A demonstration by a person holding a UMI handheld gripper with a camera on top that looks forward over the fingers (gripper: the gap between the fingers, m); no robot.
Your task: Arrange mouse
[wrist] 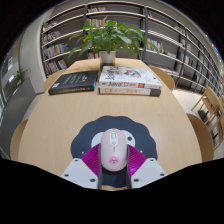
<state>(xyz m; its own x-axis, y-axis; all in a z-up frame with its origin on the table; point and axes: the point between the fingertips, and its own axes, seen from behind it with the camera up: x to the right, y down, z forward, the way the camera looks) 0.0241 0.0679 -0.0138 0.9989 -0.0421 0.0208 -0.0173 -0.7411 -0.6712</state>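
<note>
Gripper view, looking forward along the two fingers, showed a white computer mouse (114,147) lying between the pink pads (94,160) of the hand-held gripper (114,163). The mouse sat on a dark, rounded mouse mat (85,135), which rested on a round, pale wooden table (50,120).

The mouse lay straight ahead of the gripper, centred between the fingers, with its long axis running along the same line as the fingers, its nearer end low between the pads. The pads appeared to press against both flanks of the mouse with no gap visible on either side, so the fingers seemed clenched on it. Whether the mouse was lifted or resting on the mat could not be told.

Beyond the mouse, near the far side of the table, lay a dark book (73,82) and, just beside it, a stack of lighter books (130,80). Behind them stood a leafy green potted plant (108,38), with bookshelves (60,30) behind it.

Since mouse and fingers were aligned, any coming move would likely carry the mouse forward or sideways across the mat without needing a twist first.
</note>
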